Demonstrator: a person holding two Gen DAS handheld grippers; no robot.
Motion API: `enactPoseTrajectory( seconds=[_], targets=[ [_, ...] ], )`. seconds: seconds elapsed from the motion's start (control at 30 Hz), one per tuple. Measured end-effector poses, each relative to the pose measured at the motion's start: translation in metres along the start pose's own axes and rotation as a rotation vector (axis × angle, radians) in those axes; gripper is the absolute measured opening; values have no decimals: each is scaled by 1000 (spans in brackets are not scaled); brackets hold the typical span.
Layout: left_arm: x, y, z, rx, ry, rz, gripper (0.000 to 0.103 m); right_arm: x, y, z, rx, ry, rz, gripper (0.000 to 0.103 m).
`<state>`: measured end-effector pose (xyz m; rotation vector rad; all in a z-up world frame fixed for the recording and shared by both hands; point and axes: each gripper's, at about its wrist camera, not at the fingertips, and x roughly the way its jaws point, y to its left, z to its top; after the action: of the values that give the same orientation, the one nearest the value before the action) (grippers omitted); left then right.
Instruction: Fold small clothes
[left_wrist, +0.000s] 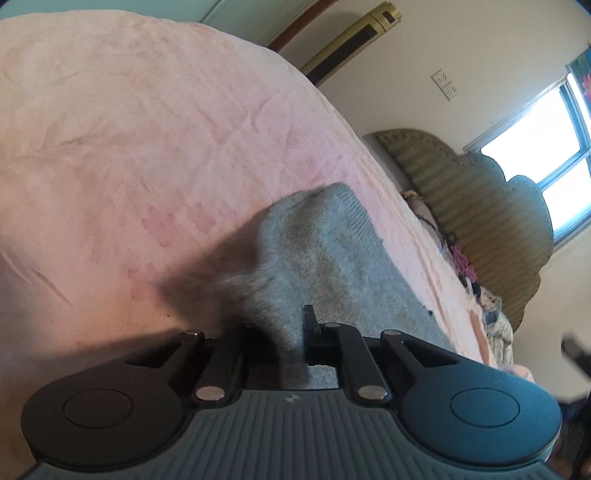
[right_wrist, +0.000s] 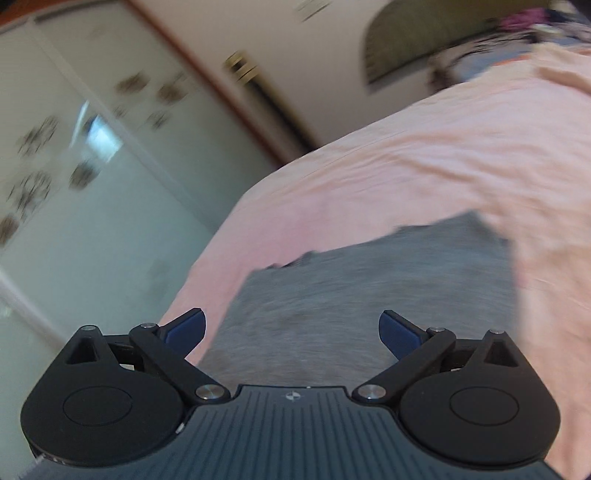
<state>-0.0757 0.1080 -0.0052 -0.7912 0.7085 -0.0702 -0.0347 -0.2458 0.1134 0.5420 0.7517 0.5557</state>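
Two grippers: both over a bed, each seen from its own wrist camera.
Bed: covered by a creased pink sheet that fills most of the left view from 9 to 12 o'clock; faint darker patches mark it near the middle.
Cloth: grey knit garment lying on the sheet, running from the centre of the left view toward 4 o'clock; one fold is lifted into a ridge.
Left gripper: fingers drawn together and clamped on that raised fold of cloth, which bunches up between them at 6 o'clock.
Right gripper: blue-padded fingers spread wide apart with nothing between them; the cloth lies flat on the sheet below and beyond them, at 6 o'clock to the centre. This view is blurred.
Headboard: padded, olive-striped, at 3 o'clock in the left view.
Clutter: mixed coloured fabrics heaped at the bed's head, just beside the headboard.
Window: bright, at 2 o'clock.
Socket: white wall plate at 1 o'clock.
Air conditioner: tall gold-and-black unit at 12 o'clock.
Wardrobe: pale sliding doors with a dark flower pattern, at 9 to 11 o'clock in the right view.
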Motion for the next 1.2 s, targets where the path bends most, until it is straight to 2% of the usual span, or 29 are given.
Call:
enactPoseTrajectory(
  seconds=[0.07,0.17,0.3,0.43,0.6,0.7,0.77,0.83,0.9,0.93,0.97,1.1,1.2],
  targets=[
    [-3,-13,-4,100,-18,9,9,39,19,12,-35,76,46,101],
    [-12,-44,-16,316,-66,5,9,100,36,25,-15,226,107,100],
    [-20,-74,-35,543,-115,-2,9,172,68,40,-62,411,116,98],
    [-25,-91,-58,721,-158,-20,9,216,93,51,-146,527,65,93],
    [-25,-104,-80,902,-203,-31,9,255,117,36,-338,665,-81,84],
    [-21,-104,-85,919,-181,-36,9,266,118,19,-402,716,-133,80],
    [-21,-101,-85,909,-169,-29,9,264,121,10,-456,703,-140,80],
    [-21,-101,-82,894,-168,-14,9,257,125,6,-498,685,-153,69],
    [-20,-101,-81,884,-175,10,9,250,125,8,-538,673,-178,40],
    [-20,-100,-81,877,-177,24,9,248,120,12,-515,665,-183,32],
    [-19,-98,-79,862,-175,43,9,243,113,18,-479,659,-177,19],
    [-16,-91,-73,819,-131,86,10,228,102,18,-436,634,-129,15],
    [-18,-91,-72,810,-127,53,10,214,98,19,-419,600,-77,15]
  ],
)
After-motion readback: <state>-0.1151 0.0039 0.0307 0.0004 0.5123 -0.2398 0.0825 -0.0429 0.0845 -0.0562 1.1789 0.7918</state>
